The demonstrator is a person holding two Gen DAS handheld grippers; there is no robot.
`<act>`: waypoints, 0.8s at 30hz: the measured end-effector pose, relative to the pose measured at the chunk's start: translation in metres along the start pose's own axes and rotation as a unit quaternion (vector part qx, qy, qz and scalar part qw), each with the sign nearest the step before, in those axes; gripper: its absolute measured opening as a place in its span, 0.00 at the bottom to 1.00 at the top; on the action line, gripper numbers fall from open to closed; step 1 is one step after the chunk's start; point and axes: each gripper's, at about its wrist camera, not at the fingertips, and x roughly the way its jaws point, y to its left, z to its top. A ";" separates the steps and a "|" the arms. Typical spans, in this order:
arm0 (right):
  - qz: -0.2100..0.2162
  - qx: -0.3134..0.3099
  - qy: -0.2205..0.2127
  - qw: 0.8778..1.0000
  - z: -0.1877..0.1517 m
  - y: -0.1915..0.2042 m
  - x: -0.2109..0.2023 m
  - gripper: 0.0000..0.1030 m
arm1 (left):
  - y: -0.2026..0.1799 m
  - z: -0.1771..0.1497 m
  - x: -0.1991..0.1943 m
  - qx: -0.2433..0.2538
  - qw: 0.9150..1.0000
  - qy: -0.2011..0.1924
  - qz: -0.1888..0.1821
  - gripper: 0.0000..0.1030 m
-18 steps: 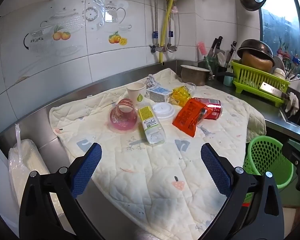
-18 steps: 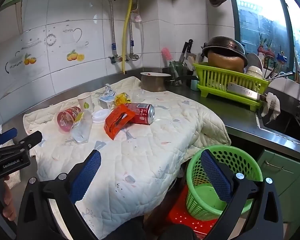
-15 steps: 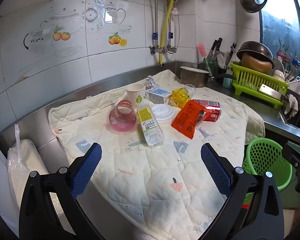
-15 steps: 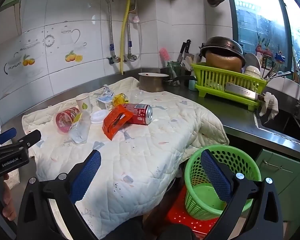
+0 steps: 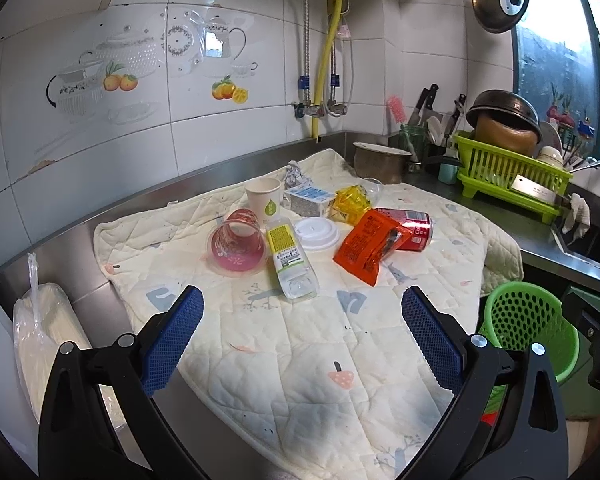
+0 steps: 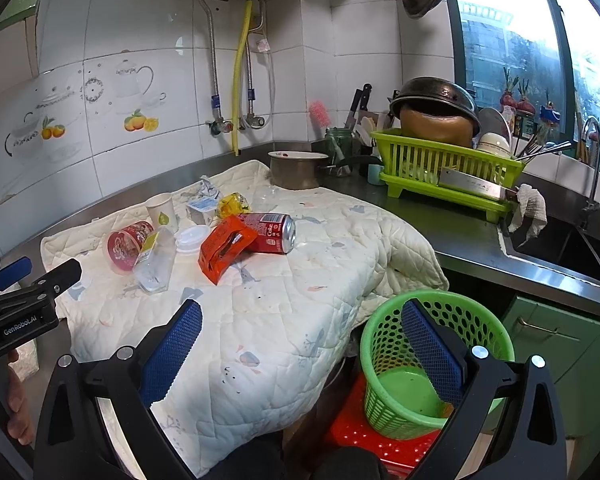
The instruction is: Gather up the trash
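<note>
Left wrist view: my left gripper (image 5: 300, 320) is spread wide and empty at the bottom of the frame. The trash sits mid-frame above it on the quilted cloth (image 5: 340, 360): pink cup (image 5: 238, 242), clear bottle (image 5: 292, 264), white lid (image 5: 315, 233), orange packet (image 5: 366, 250), red can (image 5: 414, 229). Bare cloth lies between.

Right wrist view: my right gripper (image 6: 300, 336) is also spread, empty. The orange packet (image 6: 224, 250) lies upper left; the green basket (image 6: 432, 364) is lower right, below the counter (image 6: 460, 236) edge.

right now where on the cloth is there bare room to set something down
The near half of the cloth is bare, from the bottle and orange packet forward to its front edge. Another bare patch lies right of the can. The far left corner is crowded with cups, carton, lid and wrappers.
</note>
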 end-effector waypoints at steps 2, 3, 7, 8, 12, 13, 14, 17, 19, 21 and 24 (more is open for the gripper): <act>-0.001 0.002 -0.001 1.000 0.000 -0.001 -0.003 0.94 | -0.001 0.001 -0.001 0.001 1.000 -0.002 -0.001 0.95; -0.003 0.003 -0.003 1.000 0.000 -0.002 -0.004 0.94 | -0.002 0.001 -0.002 0.001 1.000 -0.002 -0.001 0.95; -0.005 0.006 -0.006 1.000 0.000 -0.005 -0.007 0.94 | -0.006 0.001 -0.004 0.005 1.000 -0.005 -0.005 0.95; -0.006 0.006 -0.007 1.000 0.000 -0.006 -0.008 0.94 | -0.007 0.001 -0.005 0.007 1.000 -0.005 -0.006 0.95; -0.007 0.007 -0.009 1.000 0.002 -0.006 -0.010 0.94 | -0.009 0.000 -0.007 0.008 1.000 -0.008 -0.007 0.95; -0.006 0.007 -0.009 1.000 0.002 -0.006 -0.011 0.94 | -0.010 0.001 -0.007 0.008 1.000 -0.008 -0.006 0.95; -0.007 0.008 -0.010 1.000 0.003 -0.006 -0.011 0.94 | -0.010 0.000 -0.007 0.007 1.000 -0.008 -0.007 0.95; -0.007 0.008 -0.010 1.000 0.003 -0.007 -0.013 0.94 | -0.011 0.000 -0.010 0.007 1.000 -0.010 -0.007 0.95; -0.008 0.008 -0.011 1.000 0.003 -0.007 -0.013 0.94 | -0.011 0.001 -0.010 0.007 1.000 -0.010 -0.007 0.95; -0.008 0.008 -0.011 1.000 0.002 -0.007 -0.013 0.94 | -0.011 0.002 -0.011 0.007 1.000 -0.009 -0.007 0.95; -0.007 0.009 -0.012 1.000 0.003 -0.007 -0.015 0.94 | -0.009 0.001 -0.012 0.007 1.000 -0.011 -0.008 0.95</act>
